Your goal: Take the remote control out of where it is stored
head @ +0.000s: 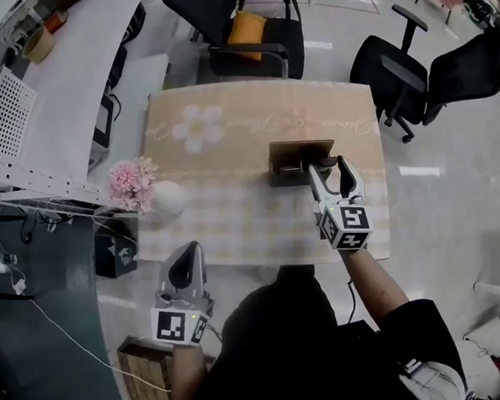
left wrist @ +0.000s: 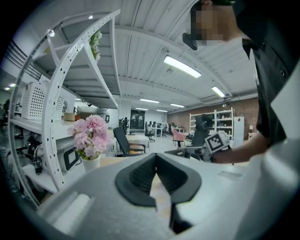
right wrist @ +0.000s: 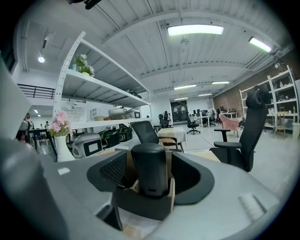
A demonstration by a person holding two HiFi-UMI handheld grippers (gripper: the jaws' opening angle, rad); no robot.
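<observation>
Your right gripper point(head: 327, 163) wide open astride the upright remote control point(right wrist: 150, 168) in its cardboard holder point(head: 291, 152), near the table's point(head: 235, 229) right edge, your left gripper point(head: 187, 252) closed, empty.

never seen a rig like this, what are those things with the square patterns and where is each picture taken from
A person holds a two-jaw gripper in each hand; the cubes are part of them. One picture looks down from a head camera; the other two come from cameras on the grippers. On the table stand pink flowers in a white vase and a cardboard holder with a remote control upright inside. The right gripper is open around the remote, not gripping; the left gripper is shut, empty.
</observation>
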